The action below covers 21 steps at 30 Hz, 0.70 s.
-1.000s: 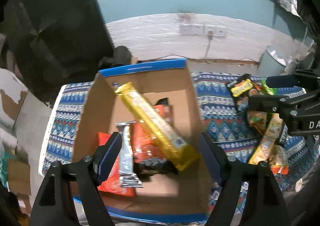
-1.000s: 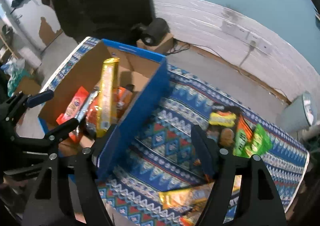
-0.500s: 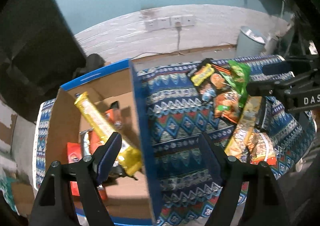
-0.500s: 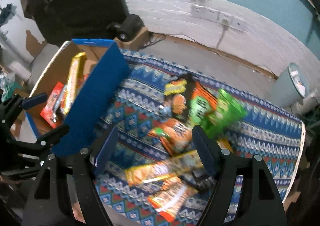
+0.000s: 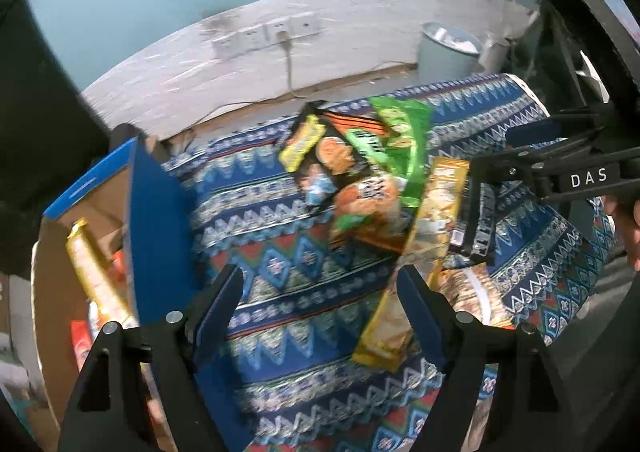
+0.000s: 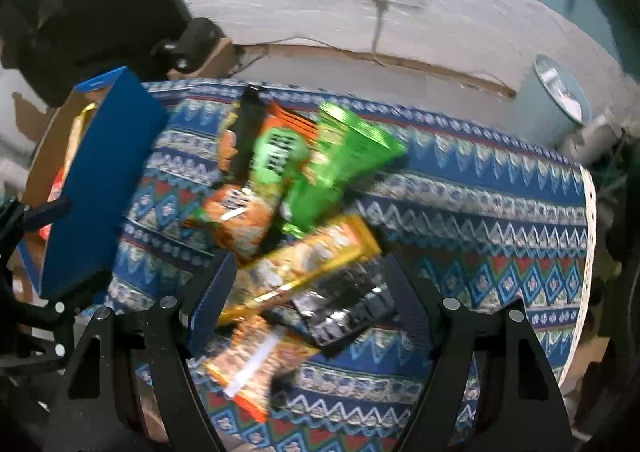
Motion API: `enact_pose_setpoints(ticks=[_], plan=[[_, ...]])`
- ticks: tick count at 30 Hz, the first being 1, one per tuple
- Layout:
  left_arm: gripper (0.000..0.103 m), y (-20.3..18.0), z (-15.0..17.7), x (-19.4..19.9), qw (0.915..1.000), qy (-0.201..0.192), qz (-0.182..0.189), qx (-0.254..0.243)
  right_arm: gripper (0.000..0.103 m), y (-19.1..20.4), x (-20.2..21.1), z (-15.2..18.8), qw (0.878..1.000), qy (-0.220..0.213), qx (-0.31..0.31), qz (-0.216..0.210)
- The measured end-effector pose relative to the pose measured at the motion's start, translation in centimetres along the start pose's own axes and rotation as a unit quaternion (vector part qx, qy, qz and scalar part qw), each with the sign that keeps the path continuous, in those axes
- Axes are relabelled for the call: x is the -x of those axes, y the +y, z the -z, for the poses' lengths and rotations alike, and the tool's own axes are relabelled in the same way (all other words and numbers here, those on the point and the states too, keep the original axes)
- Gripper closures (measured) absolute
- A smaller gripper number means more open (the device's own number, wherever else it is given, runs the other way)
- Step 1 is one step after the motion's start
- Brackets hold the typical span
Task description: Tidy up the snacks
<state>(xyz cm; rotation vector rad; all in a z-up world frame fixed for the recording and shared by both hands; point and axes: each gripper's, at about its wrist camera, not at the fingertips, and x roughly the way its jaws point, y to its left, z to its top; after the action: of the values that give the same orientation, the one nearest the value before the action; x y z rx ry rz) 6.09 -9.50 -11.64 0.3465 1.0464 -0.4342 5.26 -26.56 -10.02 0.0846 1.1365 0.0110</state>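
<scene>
Left wrist view, reading from the cardboard box [image 5: 148, 212]: a long yellow bar [image 5: 96, 276] lies inside it at far left. Right of the box, the left gripper [image 5: 318, 302] hangs with jaws apart and empty over the patterned tablecloth [image 5: 256, 212]. Further right of the box sits the snack pile [image 5: 368, 180], then the right gripper [image 6: 306, 292], jaws spread, nothing clamped, above a gold packet [image 6: 304, 264].

Both wrist cameras look steeply down, near the patterned cloth [image 5: 280, 236]; both share the snack pile [image 6: 288, 188], box [image 5: 152, 220] at nine o'clock.
</scene>
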Motion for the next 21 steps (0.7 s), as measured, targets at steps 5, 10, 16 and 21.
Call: enact_pose_setpoints(ticks=[5,10,16,21], plan=[[0.023,-2.2,-0.8,-2.4,0.9996,0.013,0.012,-0.022,0.027,-2.2,-0.7,1.2,1.0,0.011,-0.022,-0.003],[0.023,-3.8,-1.3,-5.2,0.9983,0.037,0.032,-0.033,0.027,-3.6,-1.5,2.1,0.999,0.023,-0.032,0.0],[0.023,-5.7,-1.5,-7.9,0.9952,0.062,0.056,-0.053,0.027,-5.2,-1.9,2.8,0.999,0.028,-0.046,0.002],[0.023,-6.9,-1.8,-9.7,0.9925,0.083,0.055,-0.071,0.027,-5.8,-2.9,3.8,0.998,0.043,-0.055,-0.001]])
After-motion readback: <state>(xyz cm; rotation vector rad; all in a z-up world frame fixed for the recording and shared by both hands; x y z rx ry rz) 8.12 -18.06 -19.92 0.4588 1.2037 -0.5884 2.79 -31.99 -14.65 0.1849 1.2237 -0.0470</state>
